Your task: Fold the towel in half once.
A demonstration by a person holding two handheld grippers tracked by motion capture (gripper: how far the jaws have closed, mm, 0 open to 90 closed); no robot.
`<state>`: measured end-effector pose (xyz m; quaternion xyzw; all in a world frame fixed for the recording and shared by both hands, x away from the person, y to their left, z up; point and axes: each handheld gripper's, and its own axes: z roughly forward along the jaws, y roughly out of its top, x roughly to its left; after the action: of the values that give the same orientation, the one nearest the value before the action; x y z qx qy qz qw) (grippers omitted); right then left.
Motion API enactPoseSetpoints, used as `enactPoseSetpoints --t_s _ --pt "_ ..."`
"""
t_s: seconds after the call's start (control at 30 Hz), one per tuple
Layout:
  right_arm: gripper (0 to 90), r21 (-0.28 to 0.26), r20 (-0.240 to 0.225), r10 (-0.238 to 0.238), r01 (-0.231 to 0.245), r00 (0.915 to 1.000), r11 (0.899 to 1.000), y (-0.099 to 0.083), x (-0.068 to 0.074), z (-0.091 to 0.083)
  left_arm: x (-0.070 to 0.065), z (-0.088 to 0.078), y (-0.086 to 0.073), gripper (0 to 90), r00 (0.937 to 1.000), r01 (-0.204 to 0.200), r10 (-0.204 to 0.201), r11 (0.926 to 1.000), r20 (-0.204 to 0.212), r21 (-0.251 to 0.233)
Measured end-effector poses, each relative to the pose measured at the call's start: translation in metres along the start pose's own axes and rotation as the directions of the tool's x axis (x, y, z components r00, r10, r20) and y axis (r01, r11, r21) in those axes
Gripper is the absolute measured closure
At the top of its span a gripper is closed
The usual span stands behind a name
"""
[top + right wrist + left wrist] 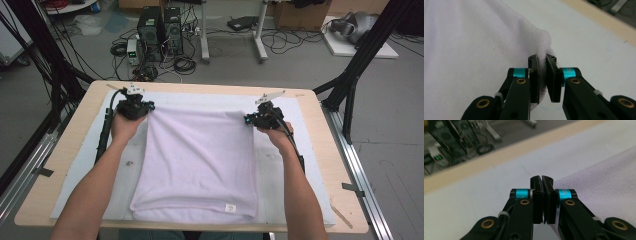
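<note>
A pale lilac towel (200,160) lies folded on a white mat (92,150) in the middle of the table. My left gripper (146,107) is at the towel's far left corner. Its jaws (541,178) stand pressed together, and the towel (604,182) lies against the right jaw with no cloth showing between the pads. At the far right corner my right gripper (248,119) is shut on the towel: a bunched fold of the towel (461,50) runs up between the pads of the right gripper (542,58). A hand holds each gripper.
The wooden table (60,165) has bare margins on both sides of the mat. A small label (230,207) marks the towel's near right corner. Black frame posts (350,80) stand at the table's corners. Computers and cables (160,35) sit on the floor beyond.
</note>
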<state>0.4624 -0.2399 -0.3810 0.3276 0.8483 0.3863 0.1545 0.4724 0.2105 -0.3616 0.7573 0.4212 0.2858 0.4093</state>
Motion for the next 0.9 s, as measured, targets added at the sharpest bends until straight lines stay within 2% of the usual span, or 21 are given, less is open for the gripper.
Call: enactPoseSetpoints --t_s 0.03,0.07,0.1,0.13,0.17,0.2,0.27,0.33,0.37,0.43,0.47,0.57,0.63,0.67,0.73,0.8,0.9 --pt "80.2 -0.013 0.024 0.001 -0.001 0.9997 1.000 0.008 -0.003 -0.005 0.000 0.000 0.005 84.5 0.9998 -0.004 0.003 0.9999 -0.019 -0.013" --pt "71.7 -0.026 0.042 0.008 -0.007 0.9991 1.000 0.012 -0.006 -0.007 0.000 0.002 0.009 72.8 0.9974 -0.010 0.009 0.9999 -0.071 -0.012" --pt "60.2 -0.031 0.084 0.040 -0.038 0.9956 0.999 0.016 -0.013 -0.009 0.001 0.002 0.010 59.2 0.9971 -0.002 0.002 1.0000 -0.076 -0.002" --pt "56.0 -0.029 0.098 0.056 -0.054 0.9936 0.998 0.017 -0.016 -0.009 0.004 0.003 0.007 54.4 0.9973 0.022 -0.021 0.9995 -0.070 0.022" --pt "55.7 -0.043 0.098 0.091 -0.087 0.9910 0.995 0.016 -0.022 -0.011 0.006 0.004 0.004 53.5 0.9978 0.033 -0.030 0.9984 -0.059 0.045" --pt "53.8 -0.047 0.096 0.097 -0.093 0.9906 0.995 0.014 -0.024 -0.012 0.007 0.003 -0.003 53.3 0.9984 0.030 -0.027 0.9978 -0.050 0.058" --pt "49.3 -0.020 0.091 0.084 -0.082 0.9923 0.996 0.009 -0.024 -0.011 0.008 -0.002 -0.016 53.3 0.9989 0.036 -0.035 0.9977 -0.033 0.057" --pt "44.3 0.049 0.061 0.100 -0.103 0.9931 0.993 0.003 -0.021 -0.005 0.009 -0.006 -0.028 53.5 0.9993 0.034 -0.033 0.9969 -0.016 0.071" --pt "44.4 0.081 0.057 0.082 -0.087 0.9950 0.993 0.000 -0.019 -0.002 0.009 -0.010 -0.033 53.2 0.9995 0.031 -0.031 0.9968 -0.005 0.074" --pt "44.7 0.040 0.056 0.064 -0.066 0.9964 0.997 -0.006 -0.012 -0.004 0.007 -0.017 -0.041 52.1 0.9993 0.029 -0.031 0.9972 0.020 0.069" --pt "43.4 0.039 0.040 0.078 -0.079 0.9962 0.996 -0.008 -0.008 -0.005 0.004 -0.023 -0.046 51.6 0.9990 0.021 -0.023 0.9979 0.038 0.061" --pt "42.0 0.017 -0.004 0.052 -0.052 0.9986 0.999 -0.014 0.006 -0.009 -0.002 -0.037 -0.056 49.5 0.9974 -0.005 0.001 0.9981 0.072 0.061" --pt "41.3 0.013 -0.028 0.036 -0.035 0.9990 0.999 -0.016 0.016 -0.012 -0.006 -0.044 -0.060 48.2 0.9947 -0.019 0.010 0.9964 0.102 0.083" --pt "40.6 0.005 -0.040 0.023 -0.022 0.9989 1.000 -0.018 0.022 -0.014 -0.011 -0.051 -0.063 46.9 0.9936 -0.037 0.029 0.9969 0.109 0.069" --pt "40.1 0.002 -0.072 -0.005 0.006 0.9974 1.000 -0.020 0.036 -0.019 -0.016 -0.061 -0.068 47.1 0.9908 -0.044 0.038 0.9981 0.130 0.044" --pt "39.8 -0.004 -0.097 -0.038 0.038 0.9946 0.999 -0.023 0.050 -0.025 -0.024 -0.072 -0.075 46.5 0.9873 -0.058 0.051 0.9975 0.150 0.040" --pt "39.8 -0.042 -0.145 -0.069 0.064 0.9869 0.997 -0.030 0.072 -0.036 -0.034 -0.086 -0.086 46.3 0.9818 -0.070 0.064 0.9972 0.179 0.026"
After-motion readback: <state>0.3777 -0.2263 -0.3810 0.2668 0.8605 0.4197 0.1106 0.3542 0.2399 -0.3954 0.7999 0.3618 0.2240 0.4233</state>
